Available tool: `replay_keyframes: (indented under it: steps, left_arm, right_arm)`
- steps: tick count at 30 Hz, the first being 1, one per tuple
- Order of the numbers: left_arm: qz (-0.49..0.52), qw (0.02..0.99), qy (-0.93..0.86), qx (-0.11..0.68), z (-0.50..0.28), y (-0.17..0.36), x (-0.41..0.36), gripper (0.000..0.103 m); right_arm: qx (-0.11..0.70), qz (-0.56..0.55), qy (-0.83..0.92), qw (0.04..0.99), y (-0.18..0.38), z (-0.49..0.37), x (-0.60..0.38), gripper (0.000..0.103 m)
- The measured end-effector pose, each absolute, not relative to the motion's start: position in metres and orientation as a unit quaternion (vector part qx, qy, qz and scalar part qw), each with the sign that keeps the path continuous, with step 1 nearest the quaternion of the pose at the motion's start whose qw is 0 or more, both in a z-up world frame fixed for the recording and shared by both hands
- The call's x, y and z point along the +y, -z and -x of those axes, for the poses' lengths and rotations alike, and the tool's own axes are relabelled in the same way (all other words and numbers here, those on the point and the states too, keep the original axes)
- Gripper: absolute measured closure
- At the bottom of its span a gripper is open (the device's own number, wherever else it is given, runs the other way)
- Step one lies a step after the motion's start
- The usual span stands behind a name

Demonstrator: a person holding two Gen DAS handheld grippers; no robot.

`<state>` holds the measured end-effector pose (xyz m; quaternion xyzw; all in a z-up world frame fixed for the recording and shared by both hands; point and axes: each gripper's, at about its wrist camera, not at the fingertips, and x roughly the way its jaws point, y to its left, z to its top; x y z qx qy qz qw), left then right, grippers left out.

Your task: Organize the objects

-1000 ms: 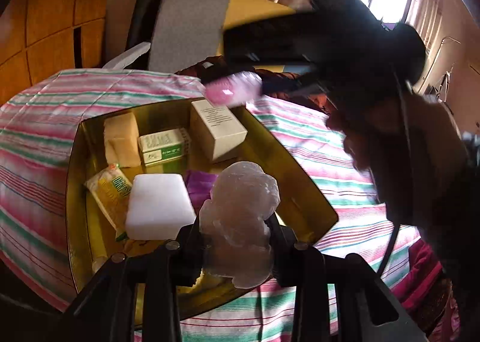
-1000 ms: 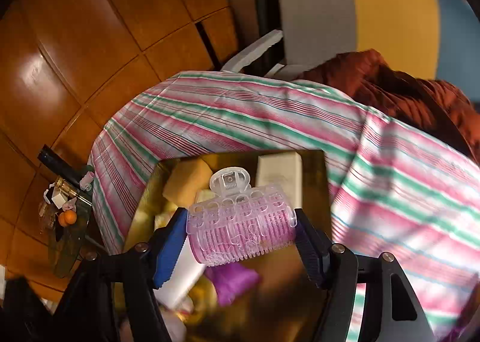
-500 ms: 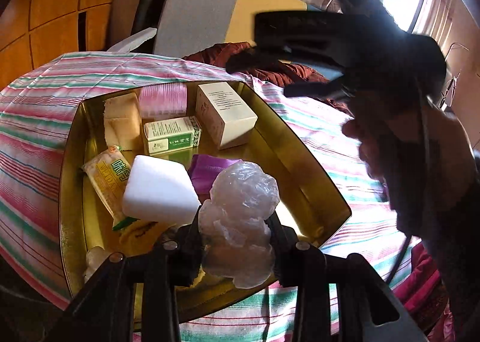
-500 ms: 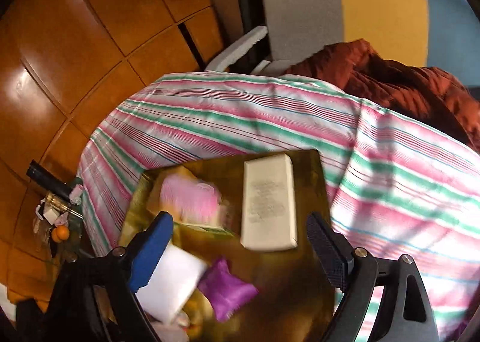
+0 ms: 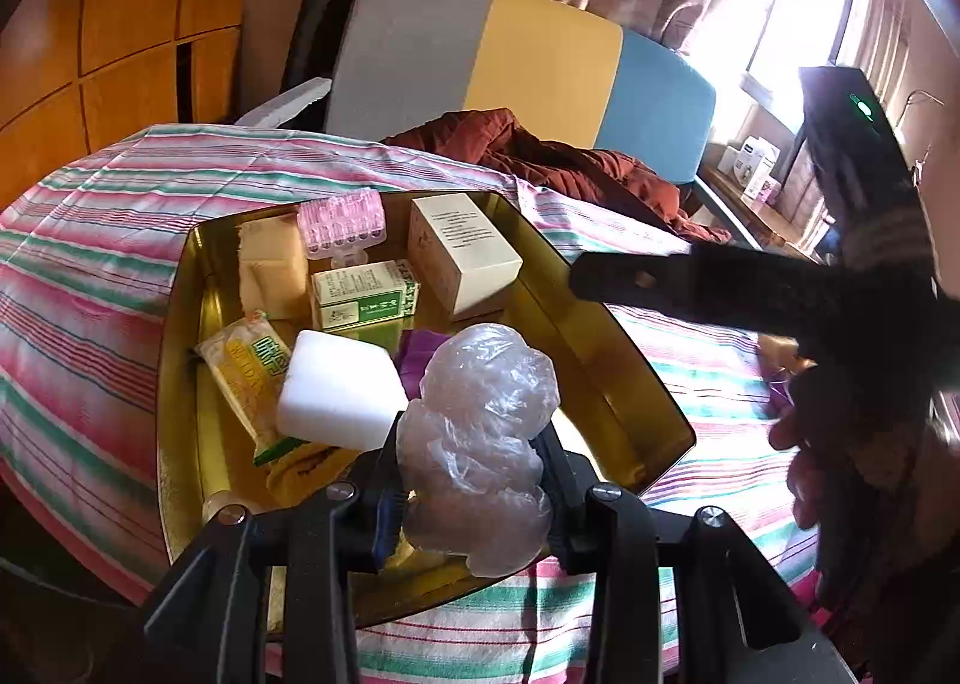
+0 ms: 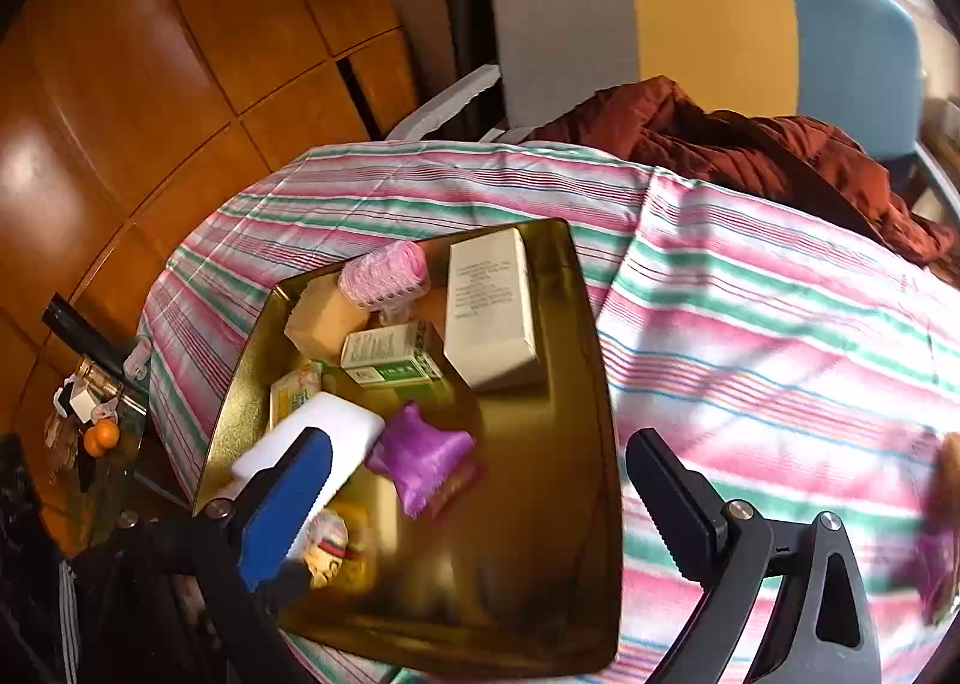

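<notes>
Striped bed (image 5: 90,276), gold tray (image 5: 624,360) nearly full. Left claw (image 5: 474,480) clamped on crumpled plastic bag (image 5: 480,426) above tray's near edge. Right claw (image 6: 480,498) opening, empty. Risk: light bag springs open on release, rolls off near rim, or lands on white block (image 5: 342,390).

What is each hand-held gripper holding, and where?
Left hand-held gripper: crumpled clear plastic bag, pinched at its lower half. Right hand-held gripper: nothing, jaws opening.

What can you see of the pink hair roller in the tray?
The pink hair roller is a translucent plastic cylinder with rows of ribbed openings and a clear clip part below it. It lies on its side at the far end of the gold tray, leaning on the tan block and touching the green-and-white box. No gripper touches it.
</notes>
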<state>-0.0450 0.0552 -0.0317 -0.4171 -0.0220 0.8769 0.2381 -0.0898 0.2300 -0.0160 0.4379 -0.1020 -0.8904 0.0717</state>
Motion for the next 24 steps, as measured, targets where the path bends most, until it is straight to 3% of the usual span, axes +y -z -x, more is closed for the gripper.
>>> replay_keyframes:
  steps: [10,24]
  left_arm:
    - [0.408,0.216,-0.887,-0.014,0.039,0.024,0.052,0.057]
    - [0.384,0.191,-0.903,-0.002,0.036,0.013,0.043,0.056]
  right_arm:
    - [-0.101,-0.431,0.896,0.031,0.018,0.056,0.24,0.0]
    - [-0.083,-0.428,0.9,0.01,0.018,0.037,0.238,0.0]
